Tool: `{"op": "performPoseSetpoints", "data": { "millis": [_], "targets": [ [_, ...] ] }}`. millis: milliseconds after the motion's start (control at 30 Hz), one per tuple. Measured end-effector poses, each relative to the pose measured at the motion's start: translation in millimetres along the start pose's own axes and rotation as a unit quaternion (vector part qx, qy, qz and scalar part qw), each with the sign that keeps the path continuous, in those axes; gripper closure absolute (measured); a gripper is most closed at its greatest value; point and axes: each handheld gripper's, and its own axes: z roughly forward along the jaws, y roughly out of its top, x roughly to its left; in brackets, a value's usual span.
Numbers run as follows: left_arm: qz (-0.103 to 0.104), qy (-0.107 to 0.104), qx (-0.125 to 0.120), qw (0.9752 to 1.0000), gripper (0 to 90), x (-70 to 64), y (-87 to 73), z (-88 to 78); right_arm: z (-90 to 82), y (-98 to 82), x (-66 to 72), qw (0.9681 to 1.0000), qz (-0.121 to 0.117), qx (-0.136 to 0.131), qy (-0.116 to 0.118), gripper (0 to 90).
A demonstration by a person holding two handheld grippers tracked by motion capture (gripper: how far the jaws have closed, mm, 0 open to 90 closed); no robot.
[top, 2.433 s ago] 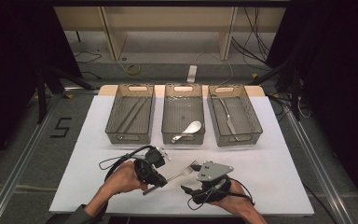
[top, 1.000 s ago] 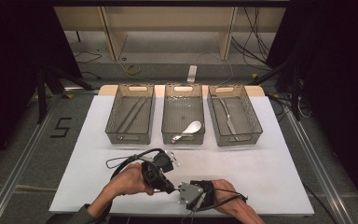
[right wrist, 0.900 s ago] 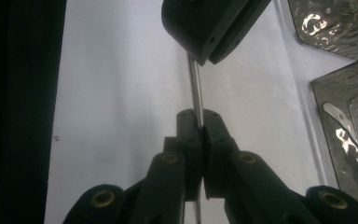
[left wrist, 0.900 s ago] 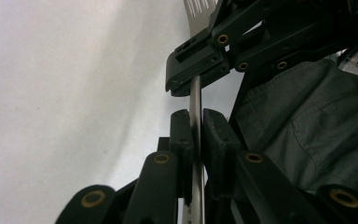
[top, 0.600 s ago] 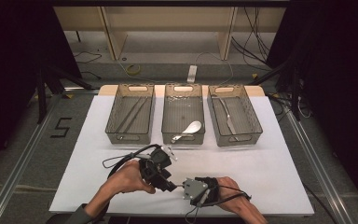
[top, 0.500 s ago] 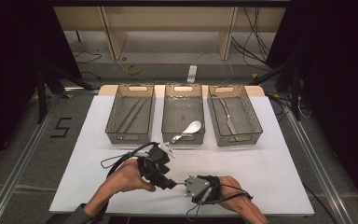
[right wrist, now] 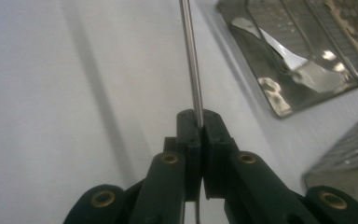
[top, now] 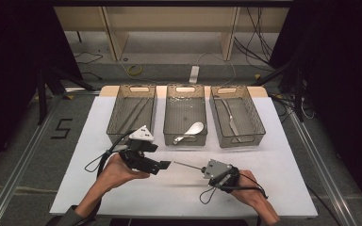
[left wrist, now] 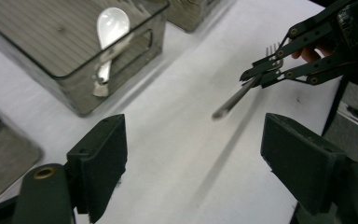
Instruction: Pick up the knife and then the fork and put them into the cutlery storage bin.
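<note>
A metal fork [top: 186,166] hangs level above the white table, tines toward the right hand. My right gripper [top: 202,169] is shut on its neck just below the tines. In the right gripper view the shut jaws [right wrist: 198,122] pinch the fork's handle [right wrist: 189,60], which runs straight ahead. My left gripper [top: 167,165] faces the handle's free end. Its jaws have just been opening and now stand wide apart with nothing between them. In the left gripper view [left wrist: 193,137] the fork [left wrist: 235,99] floats beyond the open jaws, held by the right gripper [left wrist: 261,70].
Three clear trays stand in a row at the back. The left tray [top: 122,137] holds thin sticks, the middle tray [top: 185,140] a white spoon [top: 191,131], the right tray [top: 239,141] metal cutlery [top: 228,115]. Cables trail from both grippers.
The left jaws have opened and let go of the fork's handle, and the left hand has drawn back to the left. The right hand has moved right and away with the fork.
</note>
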Motion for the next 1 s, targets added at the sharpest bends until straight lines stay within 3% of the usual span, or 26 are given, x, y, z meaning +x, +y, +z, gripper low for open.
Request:
{"op": "performPoseSetpoints", "data": {
  "millis": [267,533,767,933,1000],
  "targets": [
    [-0.03,0.016,-0.047,0.9983,19.8,9.5,-16.6,-10.5,-6.2,-7.1,-14.8,0.999,0.043,-0.011,-0.004,88.0],
    [-0.05,0.032,-0.083,0.9948,18.7,19.0,-39.3,-13.7,-12.8,-13.9,-29.0,0.9949,0.096,-0.03,-0.008,88.0],
    [-0.048,0.04,-0.097,0.9934,17.3,20.9,-50.0,-15.2,-22.4,-13.8,-41.9,0.9883,0.147,-0.038,-0.018,87.9],
    [-0.038,0.041,-0.102,0.9932,16.5,19.7,-54.6,-16.6,-33.6,-15.0,-57.7,0.9813,0.184,-0.047,-0.028,87.9],
    [-0.039,0.044,-0.113,0.9918,16.5,20.2,-55.6,-17.9,-36.6,-15.6,-65.4,0.9777,0.201,-0.052,-0.031,87.9]
  ]
}}
